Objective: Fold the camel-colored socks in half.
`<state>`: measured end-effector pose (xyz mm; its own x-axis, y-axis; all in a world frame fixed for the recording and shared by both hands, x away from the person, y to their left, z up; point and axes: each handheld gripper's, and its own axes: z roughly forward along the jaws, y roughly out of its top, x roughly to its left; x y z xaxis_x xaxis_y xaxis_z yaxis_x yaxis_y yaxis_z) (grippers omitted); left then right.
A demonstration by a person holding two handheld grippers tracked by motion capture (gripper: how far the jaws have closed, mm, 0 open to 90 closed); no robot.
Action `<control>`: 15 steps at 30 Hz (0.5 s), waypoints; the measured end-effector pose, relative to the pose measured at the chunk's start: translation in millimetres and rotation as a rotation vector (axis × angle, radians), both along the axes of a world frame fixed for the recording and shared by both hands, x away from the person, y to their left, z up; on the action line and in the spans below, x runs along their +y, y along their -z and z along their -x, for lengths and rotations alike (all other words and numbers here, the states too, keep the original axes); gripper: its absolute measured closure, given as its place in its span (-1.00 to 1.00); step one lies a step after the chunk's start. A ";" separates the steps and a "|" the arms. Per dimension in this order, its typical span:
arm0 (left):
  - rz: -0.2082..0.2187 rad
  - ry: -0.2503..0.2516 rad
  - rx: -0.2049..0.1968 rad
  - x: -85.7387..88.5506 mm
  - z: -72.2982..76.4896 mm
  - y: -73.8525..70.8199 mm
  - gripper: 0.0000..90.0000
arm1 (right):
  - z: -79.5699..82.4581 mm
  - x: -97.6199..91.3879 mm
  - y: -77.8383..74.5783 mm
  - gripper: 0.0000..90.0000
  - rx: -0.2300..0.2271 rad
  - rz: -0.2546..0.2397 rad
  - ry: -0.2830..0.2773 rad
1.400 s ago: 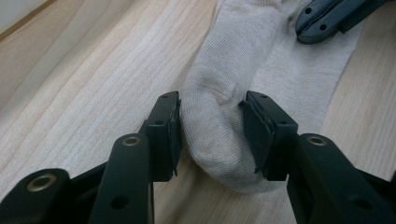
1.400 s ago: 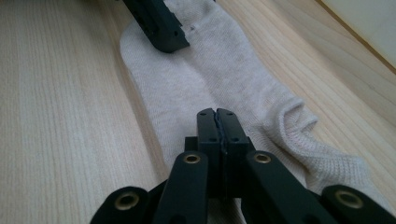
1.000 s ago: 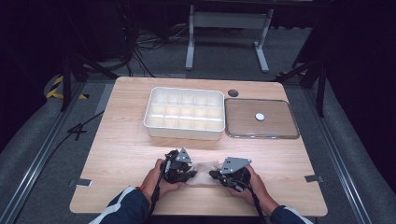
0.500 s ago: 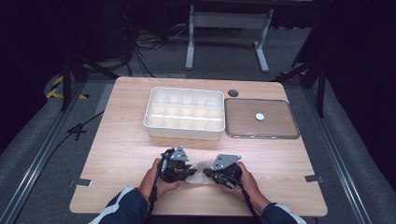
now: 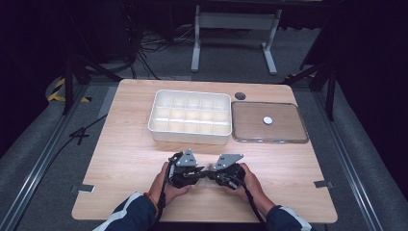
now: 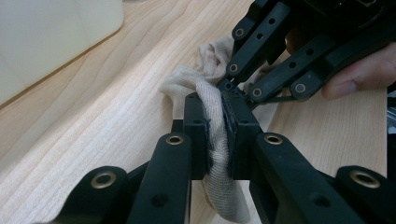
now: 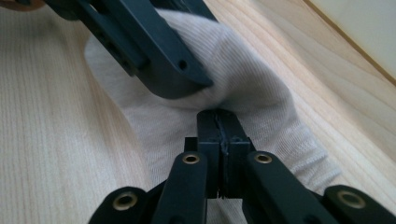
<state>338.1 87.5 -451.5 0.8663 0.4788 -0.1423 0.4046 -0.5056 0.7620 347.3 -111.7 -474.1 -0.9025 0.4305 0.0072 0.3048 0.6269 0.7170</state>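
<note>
1. The left tongs (image 6: 218,122) were pinching a fold of the pale sock (image 6: 215,154); the cloth sat squeezed between both pads.
2. The right tongs (image 7: 220,128) were pressed together on the same sock (image 7: 252,100), its knit bunched around their tips.
3. On the counter (image 5: 125,159) the sock (image 5: 208,176) lay at six o'clock between the two tongs, near the front edge.
4. A white divided tray (image 5: 190,116) stood at twelve o'clock from the sock; a clear lid (image 5: 269,122) lay just beside it at three o'clock.
</note>
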 end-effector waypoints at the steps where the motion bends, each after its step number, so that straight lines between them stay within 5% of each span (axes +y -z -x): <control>1: -0.012 -0.002 0.003 -0.2 -0.4 0.3 0.81 | -0.6 -0.4 0.4 0.85 -0.011 -0.005 -0.005; 5: -0.035 -0.017 0.012 4.7 -1.6 0.4 0.82 | 0.1 -13.6 -10.4 0.76 -0.064 -0.033 0.001; 8: -0.031 -0.024 0.025 7.5 -3.5 1.2 0.81 | -1.7 -39.0 -25.2 0.70 -0.095 -0.070 0.064; 15: -0.044 -0.036 0.027 5.3 -3.9 1.5 0.81 | -4.3 -78.7 -23.4 0.37 -0.051 -0.060 0.134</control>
